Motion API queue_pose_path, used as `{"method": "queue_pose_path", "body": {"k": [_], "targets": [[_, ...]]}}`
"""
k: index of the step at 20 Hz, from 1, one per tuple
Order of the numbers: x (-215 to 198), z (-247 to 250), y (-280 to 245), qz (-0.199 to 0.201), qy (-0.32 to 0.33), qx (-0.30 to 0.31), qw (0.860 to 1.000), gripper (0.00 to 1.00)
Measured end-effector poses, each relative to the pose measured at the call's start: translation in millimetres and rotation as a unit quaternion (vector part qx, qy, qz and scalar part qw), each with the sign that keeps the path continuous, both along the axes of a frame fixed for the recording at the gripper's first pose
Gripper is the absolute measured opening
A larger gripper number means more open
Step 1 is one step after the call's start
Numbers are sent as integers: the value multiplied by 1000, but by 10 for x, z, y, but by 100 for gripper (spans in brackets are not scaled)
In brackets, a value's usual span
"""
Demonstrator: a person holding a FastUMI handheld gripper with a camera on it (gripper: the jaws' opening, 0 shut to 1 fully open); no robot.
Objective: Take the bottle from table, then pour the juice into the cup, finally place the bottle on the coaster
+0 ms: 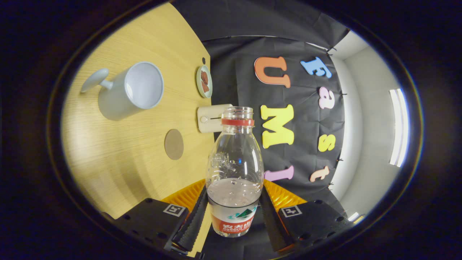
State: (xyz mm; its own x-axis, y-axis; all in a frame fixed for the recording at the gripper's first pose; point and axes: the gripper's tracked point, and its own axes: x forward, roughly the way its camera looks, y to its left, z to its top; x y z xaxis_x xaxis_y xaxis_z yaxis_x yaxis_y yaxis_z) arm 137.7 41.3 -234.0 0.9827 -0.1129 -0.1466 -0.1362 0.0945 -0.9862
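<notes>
Though its base is cut off below the fingers, one uncapped clear bottle point(234, 169), part full, sits clamped between the gripper point(234, 213). At ten o'clock lies one cup point(131, 90); one round coaster point(174, 144) is nearer, on the table point(119, 162).

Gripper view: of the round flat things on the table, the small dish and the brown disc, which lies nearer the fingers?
The brown disc, the coaster: bare and flat, nearer the gripper, which holds the bottle. The small dish lies farther, holding something dark.
</notes>
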Motion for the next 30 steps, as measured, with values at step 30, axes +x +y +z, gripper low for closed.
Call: {"method": "queue_pose_path", "body": {"k": [30], "targets": [[-75, 135, 267, 24, -10, -128, 991, 81]]}}
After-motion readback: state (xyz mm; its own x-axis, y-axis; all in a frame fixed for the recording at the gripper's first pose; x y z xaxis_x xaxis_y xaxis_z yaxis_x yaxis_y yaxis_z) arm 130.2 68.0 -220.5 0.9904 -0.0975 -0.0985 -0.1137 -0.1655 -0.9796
